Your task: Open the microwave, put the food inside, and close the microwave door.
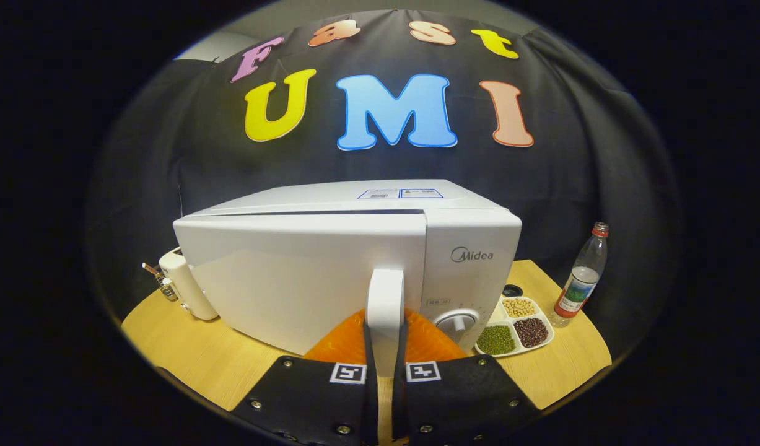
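A white microwave [472, 248] stands on the wooden table, its door [293, 279] facing me. A dark gap runs along the door's top edge. The upright white door handle [384, 297] sits between my fingers, and my gripper [384, 347] is shut on it, one finger pressing each side. The control knob [457, 322] is just right of the handle. The food is a white divided dish [544, 347] holding yellow, dark red and green beans, resting on the table right of the microwave, beyond my right finger.
A clear bottle with a red cap [583, 279] stands right of the dish near the table edge. A small black round object [511, 290] lies behind the dish. A white appliance [184, 288] stands against the microwave's left side. Bare wooden table [194, 353] lies front left.
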Tool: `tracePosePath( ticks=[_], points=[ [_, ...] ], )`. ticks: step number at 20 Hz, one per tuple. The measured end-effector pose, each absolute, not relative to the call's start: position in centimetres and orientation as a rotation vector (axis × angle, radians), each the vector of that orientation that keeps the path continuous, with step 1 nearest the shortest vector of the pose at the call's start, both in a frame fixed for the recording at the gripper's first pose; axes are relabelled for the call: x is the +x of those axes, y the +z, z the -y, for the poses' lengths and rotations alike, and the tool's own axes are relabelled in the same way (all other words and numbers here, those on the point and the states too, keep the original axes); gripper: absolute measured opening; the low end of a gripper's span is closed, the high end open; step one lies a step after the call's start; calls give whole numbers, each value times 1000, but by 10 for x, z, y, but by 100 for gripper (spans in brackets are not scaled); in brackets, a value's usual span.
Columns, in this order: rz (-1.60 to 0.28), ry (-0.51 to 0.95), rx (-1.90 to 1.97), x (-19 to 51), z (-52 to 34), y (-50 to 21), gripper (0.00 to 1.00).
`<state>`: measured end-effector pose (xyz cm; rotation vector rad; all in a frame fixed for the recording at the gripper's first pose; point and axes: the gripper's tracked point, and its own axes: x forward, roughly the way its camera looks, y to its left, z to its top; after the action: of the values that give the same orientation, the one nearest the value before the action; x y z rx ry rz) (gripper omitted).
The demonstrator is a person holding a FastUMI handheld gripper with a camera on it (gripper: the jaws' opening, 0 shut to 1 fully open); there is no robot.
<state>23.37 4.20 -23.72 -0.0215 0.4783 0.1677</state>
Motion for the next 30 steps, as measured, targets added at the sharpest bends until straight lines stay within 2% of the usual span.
tracePosePath(
  ticks=[4, 7, 11, 30],
  points=[
    [-522, 184, -7, 199, -50, -234, 9],
    [-563, 210, 28, 173, -60, -231, 18],
    [-582, 243, 29, 137, -79, -225, 23],
    [-654, 326, -23, 13, -200, -230, 23]
  ],
)
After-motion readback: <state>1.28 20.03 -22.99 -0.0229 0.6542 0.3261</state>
